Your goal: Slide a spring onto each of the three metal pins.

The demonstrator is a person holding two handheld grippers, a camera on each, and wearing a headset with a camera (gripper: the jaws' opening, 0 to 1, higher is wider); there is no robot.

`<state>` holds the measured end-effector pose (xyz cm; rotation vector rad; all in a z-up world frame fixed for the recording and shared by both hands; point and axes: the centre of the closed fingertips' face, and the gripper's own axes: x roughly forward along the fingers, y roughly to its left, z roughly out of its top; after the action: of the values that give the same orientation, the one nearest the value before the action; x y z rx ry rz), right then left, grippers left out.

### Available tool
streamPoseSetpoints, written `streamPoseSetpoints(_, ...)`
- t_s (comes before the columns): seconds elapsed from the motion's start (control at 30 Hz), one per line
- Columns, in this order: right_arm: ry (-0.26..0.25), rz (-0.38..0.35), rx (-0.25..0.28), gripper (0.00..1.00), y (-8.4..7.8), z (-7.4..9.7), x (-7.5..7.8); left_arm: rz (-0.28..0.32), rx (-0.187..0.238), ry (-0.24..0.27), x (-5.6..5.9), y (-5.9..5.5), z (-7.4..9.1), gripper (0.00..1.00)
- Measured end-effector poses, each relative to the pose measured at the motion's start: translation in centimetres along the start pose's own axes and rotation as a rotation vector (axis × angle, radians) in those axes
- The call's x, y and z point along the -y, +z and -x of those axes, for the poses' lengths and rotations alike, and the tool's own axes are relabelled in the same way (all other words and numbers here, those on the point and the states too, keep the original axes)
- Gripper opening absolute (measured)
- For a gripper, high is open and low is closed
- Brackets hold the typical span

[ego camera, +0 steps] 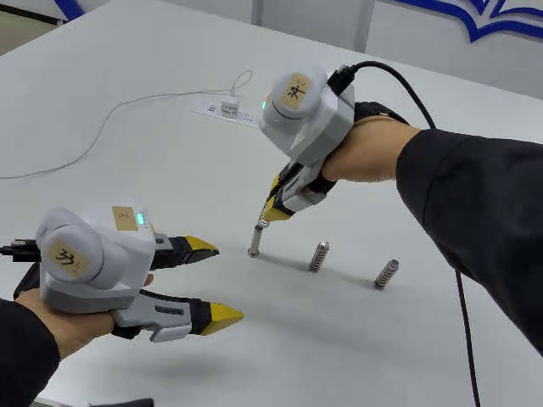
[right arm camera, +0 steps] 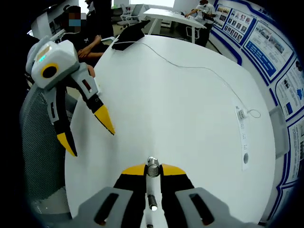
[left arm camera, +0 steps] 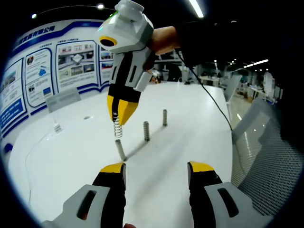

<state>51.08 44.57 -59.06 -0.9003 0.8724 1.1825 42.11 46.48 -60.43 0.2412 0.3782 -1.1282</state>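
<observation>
Yellow-tipped, my right gripper (ego camera: 273, 209) pinches the spring (ego camera: 263, 222) just over the bare pin (ego camera: 254, 244) for threading; my left gripper (ego camera: 222, 282) waits, jaws apart.

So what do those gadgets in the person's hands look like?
Each is a rounded pale grey handheld unit: the left gripper and right gripper have black jaws with yellow tips, a tan handwritten sticker and a green light. A black cable leaves the right one. The person wears dark sleeves.
</observation>
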Motion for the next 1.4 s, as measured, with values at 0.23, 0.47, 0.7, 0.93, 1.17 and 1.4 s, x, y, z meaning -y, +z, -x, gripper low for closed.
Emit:
streamPoseSetpoints(0.23, 0.01, -0.008, -0.004, 0.12, -0.1, -0.5, 0.1, 0.004, 0.002, 0.004, -0.2, 0.0, 0.0, 0.54)
streamPoseSetpoints(0.47, 0.021, -0.011, -0.012, 0.12, -0.1, -1.2, 0.1, 0.011, 0.001, 0.009, -0.5, -0.2, 0.1, 0.53)
streamPoseSetpoints(0.7, 0.031, -0.014, -0.04, 0.12, -0.3, -2.4, -0.1, 0.01, -0.002, 0.009, -0.6, -0.4, 0.1, 0.53)
streamPoseSetpoints(0.93, 0.042, -0.037, -0.069, 0.12, -0.9, -3.7, -0.2, 0.013, -0.005, 0.009, -0.7, -0.6, 0.1, 0.53)
streamPoseSetpoints(1.17, 0.056, -0.065, -0.078, 0.12, -1.6, -4.9, -0.7, 0.015, -0.007, 0.013, -0.9, -0.7, 0.1, 0.53)
streamPoseSetpoints(1.4, 0.05, -0.066, -0.09, 0.12, -2.1, -5.9, -0.5, 0.016, -0.009, 0.013, -0.9, -0.7, 0.1, 0.53)
